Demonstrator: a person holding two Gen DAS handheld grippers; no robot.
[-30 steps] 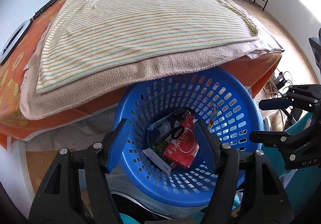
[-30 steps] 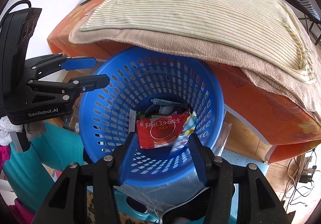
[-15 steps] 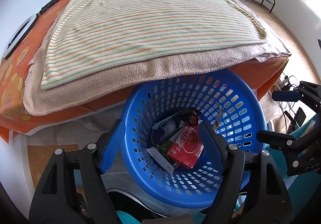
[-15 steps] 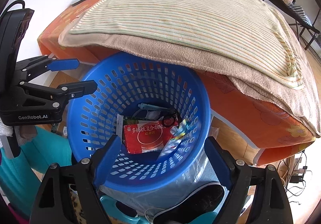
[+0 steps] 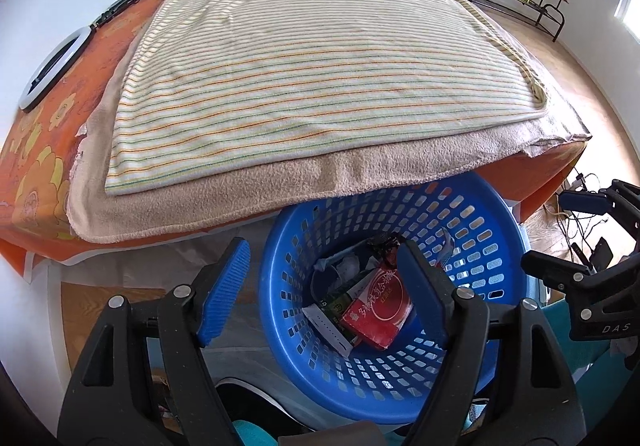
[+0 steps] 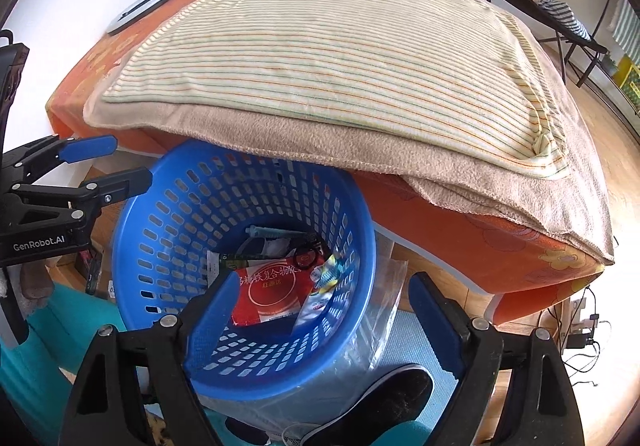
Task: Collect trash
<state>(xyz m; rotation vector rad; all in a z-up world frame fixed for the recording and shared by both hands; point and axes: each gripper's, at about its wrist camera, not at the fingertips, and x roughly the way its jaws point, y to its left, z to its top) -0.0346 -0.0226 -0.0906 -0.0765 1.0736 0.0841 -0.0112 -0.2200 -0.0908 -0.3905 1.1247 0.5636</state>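
A blue perforated basket [image 5: 500, 230] stands on the floor against the bed. In it lie a red packet [image 5: 380, 306], a white box [image 5: 328, 330] and other wrappers. My left gripper [image 5: 320, 258] hangs open above the basket's left rim with nothing between its fingers. In the right wrist view the same basket [image 6: 132, 230] holds the red packet [image 6: 272, 294] with a colourful wrapper [image 6: 320, 286] lying against it. My right gripper [image 6: 324, 286] is open over the basket's near right side and holds nothing. Each gripper shows in the other's view: the right gripper [image 5: 560, 236] and the left gripper [image 6: 128, 162].
The bed overhangs the basket with a beige blanket [image 5: 240, 198] and a striped blanket [image 5: 320, 66]. A ring light [image 5: 52, 74] lies on the bed's far left. A clear plastic bag [image 6: 380, 310] and a black shoe [image 6: 400, 386] sit by the basket. Cables [image 6: 584, 330] lie at the right.
Both grippers' jaws have spread wider. The colourful wrapper that was by the right gripper's fingers has dropped into the basket beside the red packet. Both views have tilted up slightly.
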